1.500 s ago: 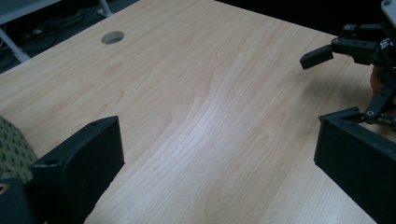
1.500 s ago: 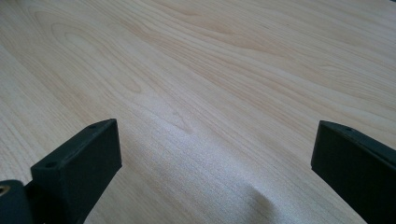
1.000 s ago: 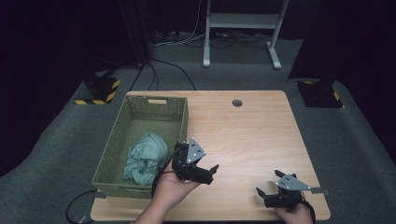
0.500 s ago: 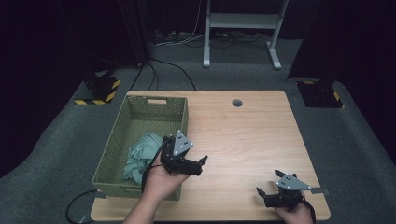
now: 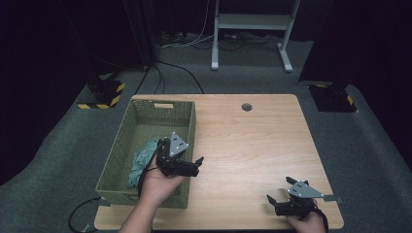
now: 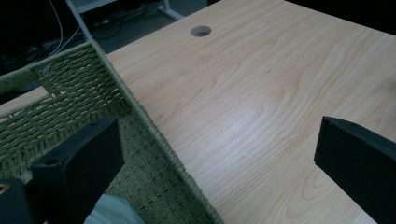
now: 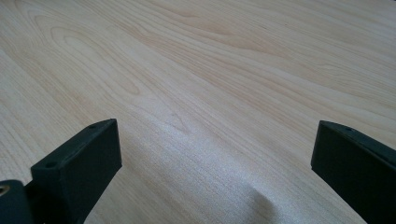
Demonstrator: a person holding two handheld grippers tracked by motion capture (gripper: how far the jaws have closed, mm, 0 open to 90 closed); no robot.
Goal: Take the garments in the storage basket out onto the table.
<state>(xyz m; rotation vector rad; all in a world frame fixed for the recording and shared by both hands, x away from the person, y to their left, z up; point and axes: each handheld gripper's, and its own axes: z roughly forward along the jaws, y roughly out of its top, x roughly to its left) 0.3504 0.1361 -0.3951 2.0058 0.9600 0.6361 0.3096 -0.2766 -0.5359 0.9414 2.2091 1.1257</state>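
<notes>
A green woven basket (image 5: 119,148) stands on the left part of the wooden table (image 5: 252,145), with a crumpled teal cloth (image 5: 143,158) inside. My left gripper (image 5: 197,166) hangs open over the basket's right wall, tips toward the table's middle. In the left gripper view (image 6: 219,130) the basket's rim (image 6: 154,135) runs between the wide-apart jaws, and a bit of cloth (image 6: 109,212) shows at the bottom. My right gripper (image 5: 278,189) sits open and empty near the table's front right corner. The right gripper view (image 7: 215,128) looks over bare wood.
A round cable hole (image 5: 247,107) sits near the table's far edge. Behind the table stand a white desk frame (image 5: 252,22) and floor cables (image 5: 167,73). Yellow-and-black striped bases (image 5: 104,92) lie on the carpet to the left and right.
My left gripper has moved left and away from the person, from above the tabletop to over the basket's right wall. The right gripper has stayed where it was.
</notes>
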